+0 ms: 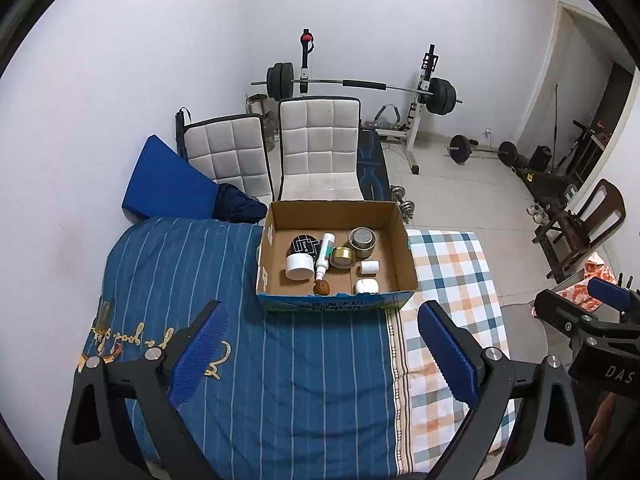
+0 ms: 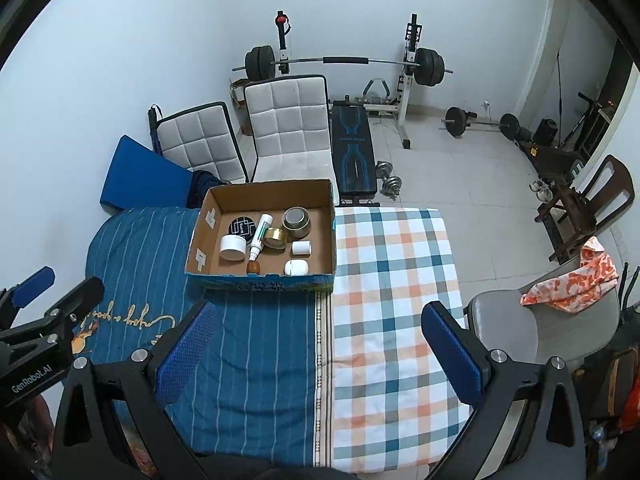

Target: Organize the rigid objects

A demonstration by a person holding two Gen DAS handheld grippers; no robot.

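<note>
Brown cardboard box point(image 1: 402, 256) with a blue printed front. Inside: white jar point(image 1: 300, 267), black patterned tin point(image 1: 305, 245), gold tape roll point(image 1: 343, 257), brown walnut point(image 1: 321, 288). Blue white-striped blanket point(image 1: 280, 360) beside an orange-and-blue checked sheet point(image 2: 392, 300).

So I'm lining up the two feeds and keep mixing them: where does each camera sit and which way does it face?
Left wrist: sits on the left claw, looking forward and down over the blue striped cover at the box; its own open fingers show, and the right claw at the right edge.
Right wrist: sits on the right claw, facing the same way from further right, over the checked cover; its own open fingers show, and the left claw at the left edge.
Shared: box, bed, chairs, barbell rack.
</note>
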